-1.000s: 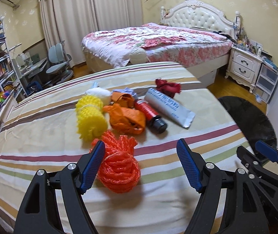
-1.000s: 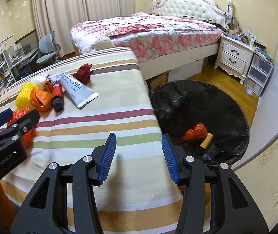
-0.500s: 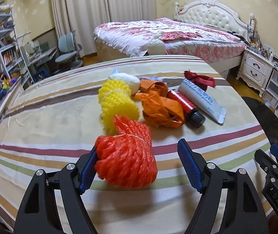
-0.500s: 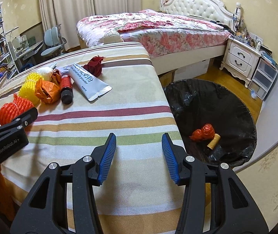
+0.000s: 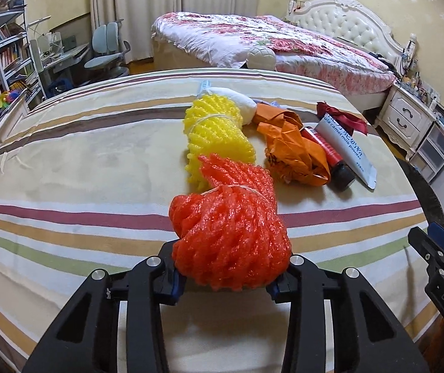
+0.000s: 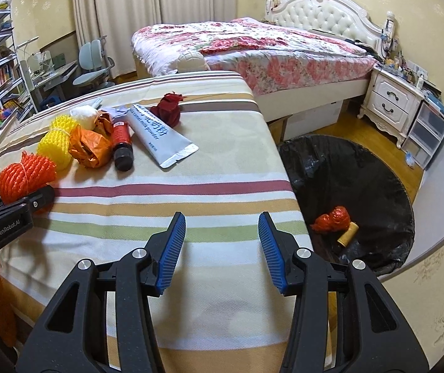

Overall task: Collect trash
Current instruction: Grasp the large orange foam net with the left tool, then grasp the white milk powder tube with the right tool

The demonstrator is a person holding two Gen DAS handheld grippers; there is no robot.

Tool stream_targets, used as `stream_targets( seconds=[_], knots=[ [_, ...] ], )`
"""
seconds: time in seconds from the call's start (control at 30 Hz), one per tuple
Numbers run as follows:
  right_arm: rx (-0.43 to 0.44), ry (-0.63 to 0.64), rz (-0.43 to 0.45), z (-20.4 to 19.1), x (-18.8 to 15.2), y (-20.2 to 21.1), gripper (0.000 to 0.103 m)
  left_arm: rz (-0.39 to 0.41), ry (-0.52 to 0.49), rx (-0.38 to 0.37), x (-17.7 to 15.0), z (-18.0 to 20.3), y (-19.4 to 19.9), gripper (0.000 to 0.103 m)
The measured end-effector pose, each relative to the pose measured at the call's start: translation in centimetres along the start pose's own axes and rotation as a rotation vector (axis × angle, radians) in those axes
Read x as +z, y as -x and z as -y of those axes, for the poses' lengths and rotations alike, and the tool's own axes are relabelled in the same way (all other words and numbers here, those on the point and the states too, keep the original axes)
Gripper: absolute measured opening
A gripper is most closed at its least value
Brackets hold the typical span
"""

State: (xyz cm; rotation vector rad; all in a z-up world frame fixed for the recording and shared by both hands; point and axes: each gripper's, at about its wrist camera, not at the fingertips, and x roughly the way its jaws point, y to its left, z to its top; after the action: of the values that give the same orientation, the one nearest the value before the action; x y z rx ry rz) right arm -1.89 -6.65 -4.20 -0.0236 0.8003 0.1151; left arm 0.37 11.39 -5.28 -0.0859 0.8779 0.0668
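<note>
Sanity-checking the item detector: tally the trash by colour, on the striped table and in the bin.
Orange-red: 4: foam net between the closing left gripper jaws, two crumpled orange wrappers, red-orange wad in the bin
Yellow: 1: foam net
White/grey: 2: white wad, powder tube
Red: 2: bottle, dark red wad
Tan: 1: small cylinder
Total: 10
</note>
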Motion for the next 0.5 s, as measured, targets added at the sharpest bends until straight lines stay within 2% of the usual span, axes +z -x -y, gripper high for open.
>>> stream_targets(
  seconds=[0.3,0.37,0.5],
  knots=[
    [0.047,0.047,-0.060,-2.1,3.0,-3.4,0.048,0.000,0.037,0.041,0.4,-3.2,0.1,0.039],
    [0.058,0.045,-0.065,-2.5,3.8,-4.1,0.053,-0.001,0.038,0.049,0.5,-3.9,0.1,0.039],
    [0.055,0.062,-0.069,-3.5,5.2,-5.5,0.055,-0.004,0.041,0.035,0.5,-4.7,0.1,0.039]
  ],
)
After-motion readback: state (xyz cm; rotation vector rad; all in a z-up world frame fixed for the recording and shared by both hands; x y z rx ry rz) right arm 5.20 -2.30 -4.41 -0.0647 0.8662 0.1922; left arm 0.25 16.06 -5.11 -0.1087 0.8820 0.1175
